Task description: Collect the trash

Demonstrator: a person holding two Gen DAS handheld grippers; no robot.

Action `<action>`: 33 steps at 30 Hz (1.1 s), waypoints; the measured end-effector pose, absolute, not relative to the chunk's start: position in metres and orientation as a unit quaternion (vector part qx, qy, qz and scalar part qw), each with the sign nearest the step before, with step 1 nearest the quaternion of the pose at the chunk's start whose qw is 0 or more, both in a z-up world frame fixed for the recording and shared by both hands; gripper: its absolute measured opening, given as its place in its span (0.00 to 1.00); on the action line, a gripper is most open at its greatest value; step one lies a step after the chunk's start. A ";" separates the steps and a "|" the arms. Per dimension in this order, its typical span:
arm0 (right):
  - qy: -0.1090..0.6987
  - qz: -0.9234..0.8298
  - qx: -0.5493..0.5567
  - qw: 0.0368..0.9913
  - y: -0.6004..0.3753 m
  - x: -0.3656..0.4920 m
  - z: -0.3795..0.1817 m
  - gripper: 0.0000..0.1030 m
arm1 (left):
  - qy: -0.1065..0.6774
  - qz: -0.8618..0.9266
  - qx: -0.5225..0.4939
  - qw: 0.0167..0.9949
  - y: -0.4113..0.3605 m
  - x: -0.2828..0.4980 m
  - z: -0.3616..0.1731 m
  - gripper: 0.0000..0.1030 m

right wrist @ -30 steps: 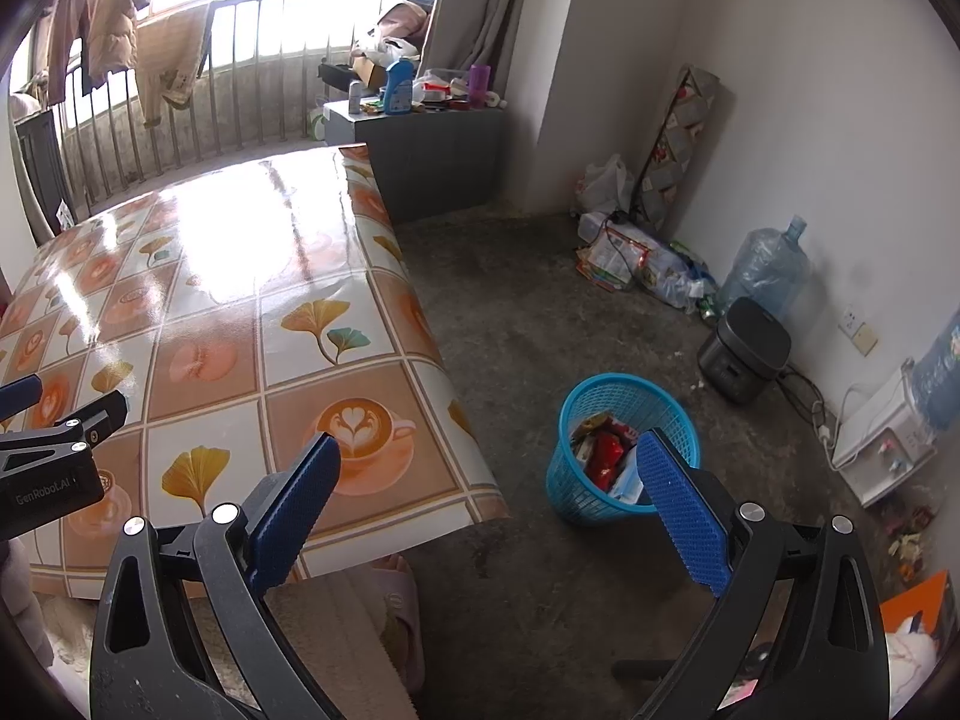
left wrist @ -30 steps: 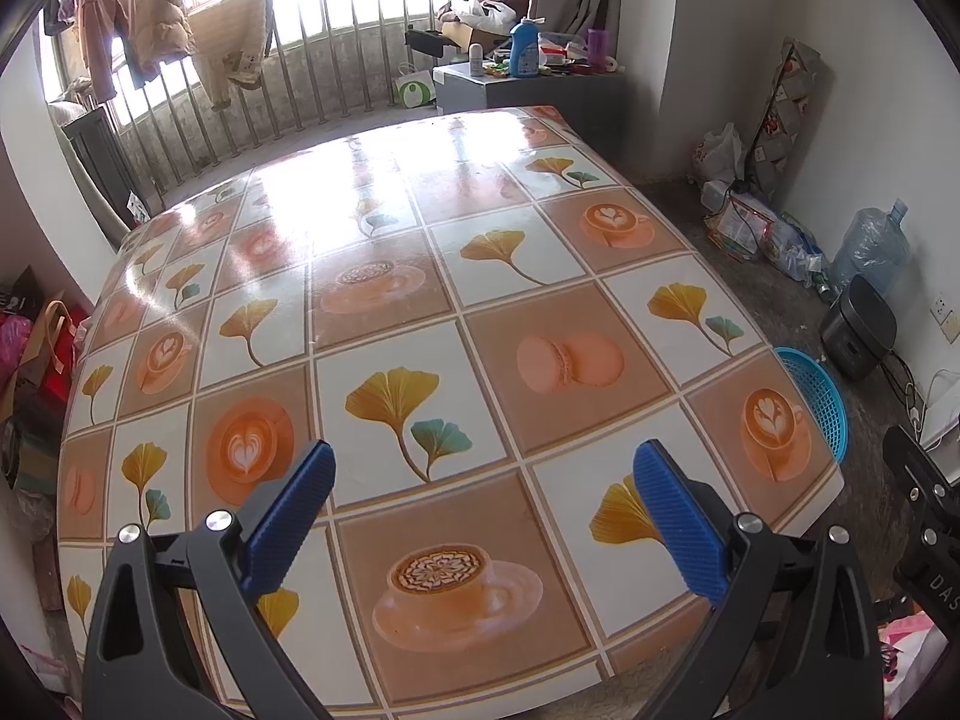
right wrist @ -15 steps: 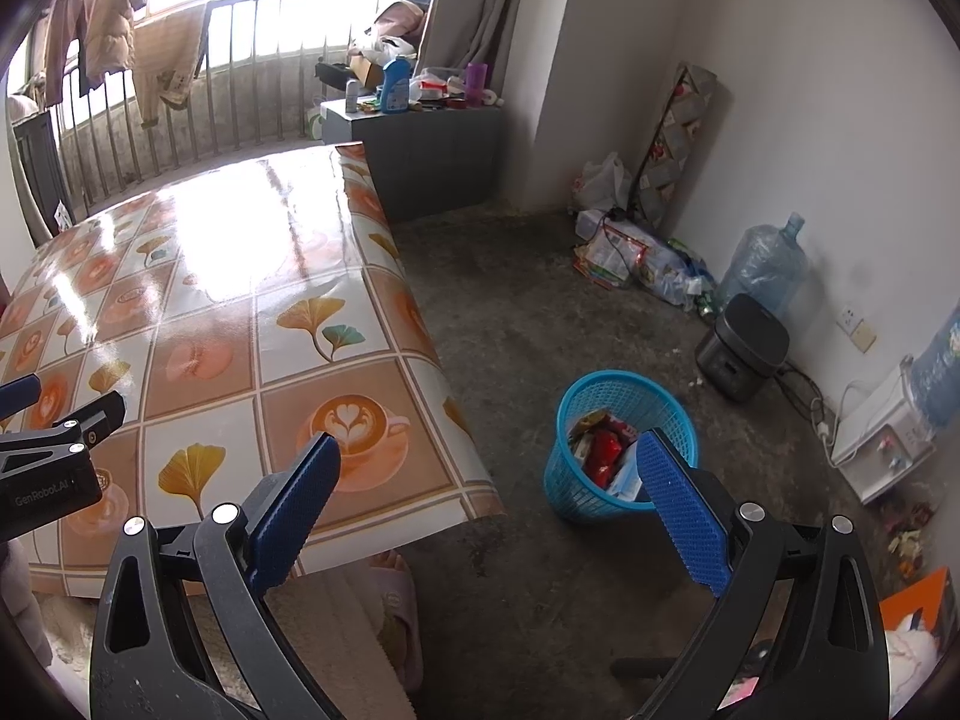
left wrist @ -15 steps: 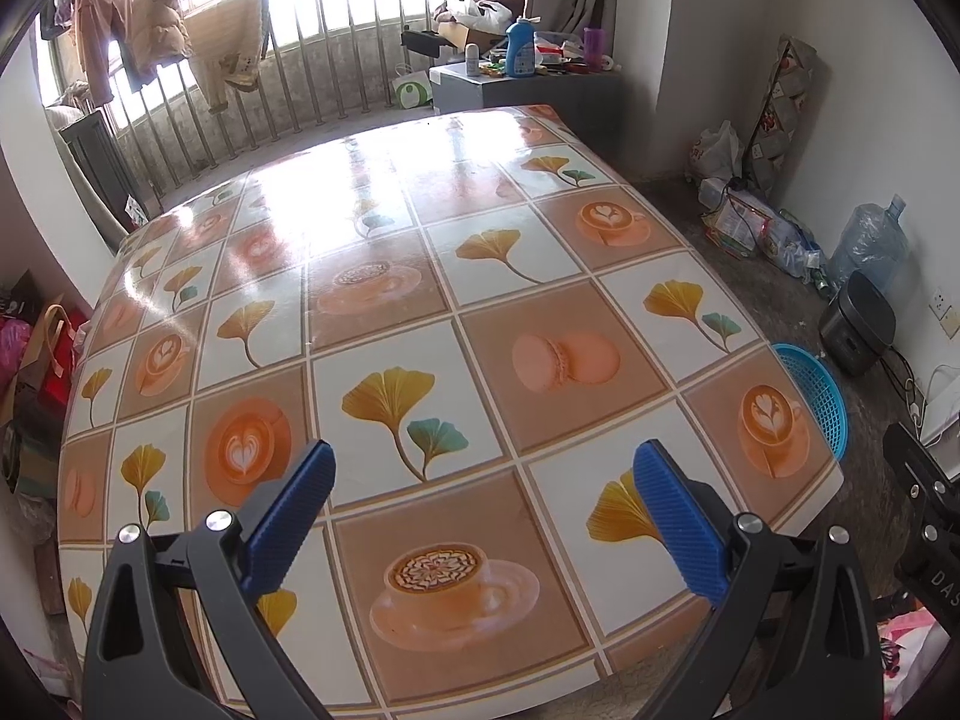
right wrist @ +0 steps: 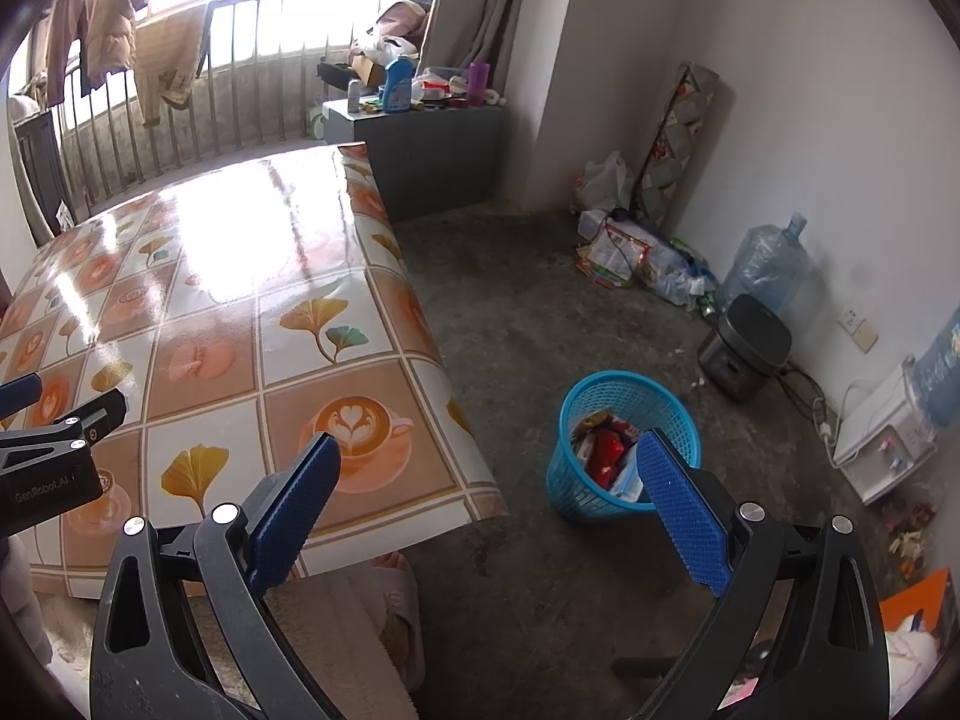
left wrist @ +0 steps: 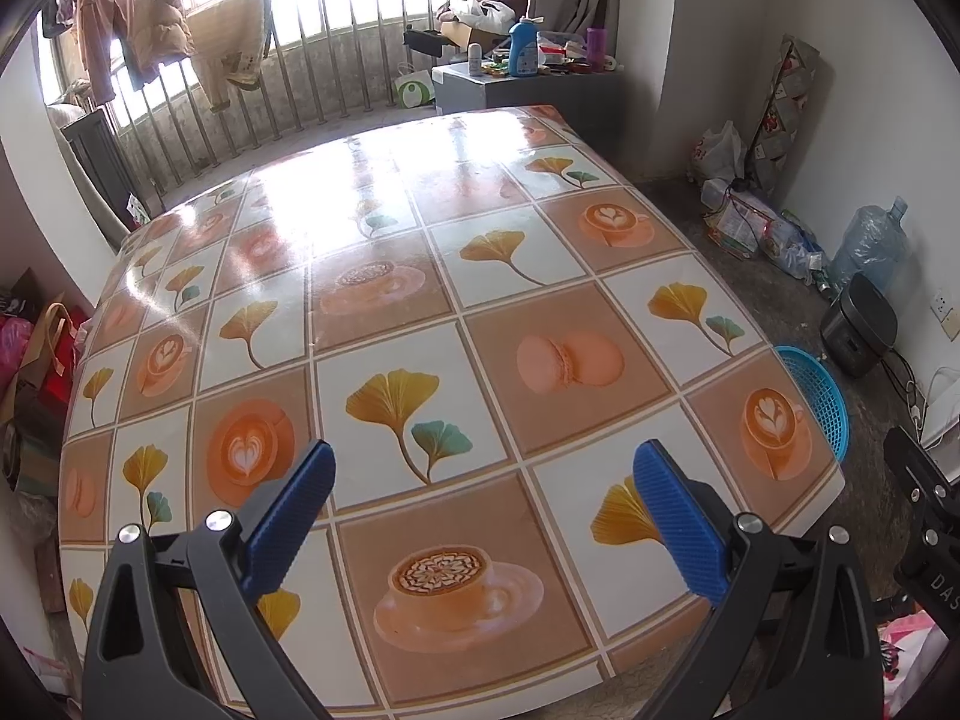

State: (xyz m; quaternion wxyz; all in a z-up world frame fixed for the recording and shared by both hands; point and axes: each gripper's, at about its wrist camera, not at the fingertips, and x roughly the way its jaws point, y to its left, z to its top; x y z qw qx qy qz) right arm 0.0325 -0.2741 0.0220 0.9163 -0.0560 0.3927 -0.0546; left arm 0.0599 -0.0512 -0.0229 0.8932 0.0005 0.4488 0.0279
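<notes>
A blue mesh waste basket (right wrist: 576, 480) stands on the concrete floor off the table's near right corner, holding red and white wrappers (right wrist: 603, 450). Its rim (left wrist: 819, 396) peeks past the table edge in the left wrist view. My left gripper (left wrist: 483, 501) hovers open over the near part of the patterned table (left wrist: 480, 276), nothing between its blue pads. My right gripper (right wrist: 489, 492) is open too, held above the table corner and the floor, with the basket just ahead of its right finger. No loose trash shows on the tabletop.
A grey cabinet (right wrist: 432, 150) with bottles stands beyond the table. Bags and packets (right wrist: 630, 246), a water jug (right wrist: 765, 264) and a black cooker (right wrist: 744, 342) line the right wall. A white appliance (right wrist: 882, 438) sits further right. A slipper (right wrist: 396, 606) lies under the table corner.
Both views drift only slightly; the grippers stay open and nearly still.
</notes>
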 end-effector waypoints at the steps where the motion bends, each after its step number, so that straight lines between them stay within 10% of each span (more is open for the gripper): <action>1: 0.393 -0.055 -0.056 0.916 -0.274 0.032 0.022 0.92 | 0.449 0.028 0.000 0.893 -0.051 0.060 -0.023 0.95; 33: 0.393 -0.053 -0.056 0.916 -0.276 0.033 0.023 0.92 | 0.455 0.030 0.001 0.890 -0.047 0.059 -0.028 0.95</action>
